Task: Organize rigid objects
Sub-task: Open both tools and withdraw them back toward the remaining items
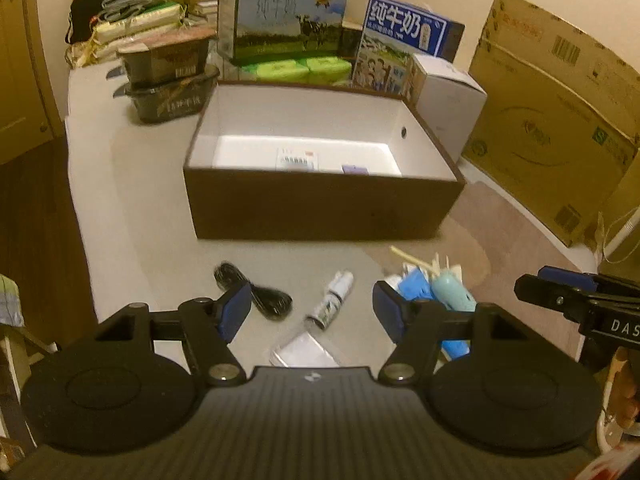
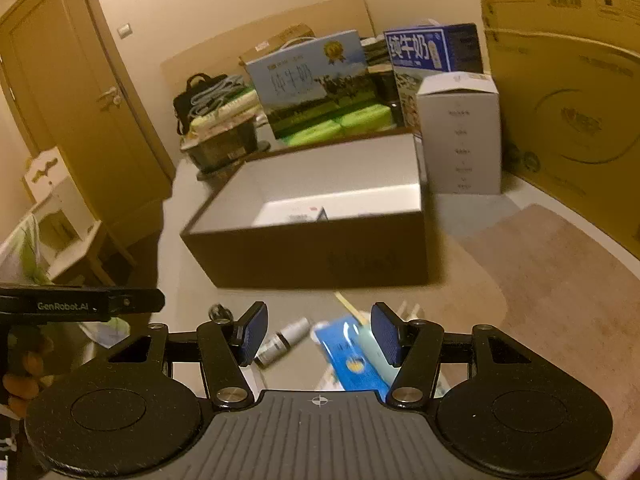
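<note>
Two pairs of blue-padded black fingers stand spread wide with nothing between them: the left gripper (image 1: pixel 310 312) low in the left wrist view, the right gripper (image 2: pixel 318 334) low in the right wrist view. Between the left gripper's pads, on the pale tabletop (image 1: pixel 160 184), lies a small white spray bottle with a dark label (image 1: pixel 331 300), tipped on its side. To its left rests a coiled black cable (image 1: pixel 256 294); to its right, a heap holding a flat blue packet (image 2: pixel 352 360) and a pale mint tube-shaped item (image 1: pixel 452 294). Beyond them, at centre frame, sits an open dark brown cardboard box with a white interior (image 1: pixel 320 208), a few small items on its floor. Milk cartons (image 1: pixel 284 20) crowd the upper frame.
</note>
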`<action>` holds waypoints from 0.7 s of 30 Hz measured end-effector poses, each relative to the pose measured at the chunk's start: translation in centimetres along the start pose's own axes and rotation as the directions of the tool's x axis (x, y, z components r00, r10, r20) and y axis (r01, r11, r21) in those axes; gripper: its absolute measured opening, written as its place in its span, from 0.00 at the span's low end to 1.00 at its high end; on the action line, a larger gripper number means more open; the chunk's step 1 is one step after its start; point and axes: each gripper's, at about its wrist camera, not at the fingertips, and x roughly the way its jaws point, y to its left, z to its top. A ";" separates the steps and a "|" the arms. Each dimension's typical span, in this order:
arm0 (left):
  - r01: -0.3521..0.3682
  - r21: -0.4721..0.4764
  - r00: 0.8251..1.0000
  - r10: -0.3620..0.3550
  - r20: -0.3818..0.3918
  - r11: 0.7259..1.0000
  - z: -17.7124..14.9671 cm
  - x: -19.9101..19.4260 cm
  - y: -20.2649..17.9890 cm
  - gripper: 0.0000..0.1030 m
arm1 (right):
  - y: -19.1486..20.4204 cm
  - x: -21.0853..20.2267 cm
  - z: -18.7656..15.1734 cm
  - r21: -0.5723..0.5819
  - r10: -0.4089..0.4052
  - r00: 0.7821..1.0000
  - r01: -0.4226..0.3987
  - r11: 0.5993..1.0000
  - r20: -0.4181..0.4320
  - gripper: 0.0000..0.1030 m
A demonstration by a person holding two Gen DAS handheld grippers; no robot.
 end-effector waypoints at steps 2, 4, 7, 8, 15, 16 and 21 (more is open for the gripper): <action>0.000 -0.001 1.000 0.000 -0.015 1.000 -0.9 0.3 -0.1 0.63 | -0.4 -0.4 -0.9 0.004 -0.010 1.000 0.010 1.000 -0.008 0.56; -0.002 0.006 1.000 0.002 -0.025 1.000 -1.7 0.7 -0.4 0.63 | -0.9 -0.6 -1.7 0.007 -0.023 1.000 0.023 1.000 -0.020 0.56; 0.004 0.005 0.999 -0.004 -0.050 1.000 -2.8 1.3 -0.6 0.63 | -1.6 -0.5 -2.8 0.002 -0.042 0.998 0.042 0.999 -0.043 0.56; 0.000 0.003 0.998 0.000 -0.056 1.000 -3.1 1.5 -0.6 0.63 | -1.9 -0.5 -3.2 0.002 -0.050 0.997 0.051 0.999 -0.052 0.56; -0.011 0.033 0.994 0.015 -0.107 0.999 -5.5 3.2 -1.4 0.63 | -3.0 0.1 -4.8 -0.020 -0.090 0.992 0.089 0.996 -0.085 0.56; -0.011 0.040 0.993 0.016 -0.116 0.999 -5.9 3.5 -1.6 0.63 | -3.2 0.2 -5.0 -0.024 -0.096 0.991 0.095 0.995 -0.091 0.56; -0.018 0.092 0.988 0.032 -0.150 0.996 -7.3 5.2 -2.6 0.64 | -4.1 1.3 -5.9 -0.049 -0.135 0.984 0.130 0.990 -0.120 0.56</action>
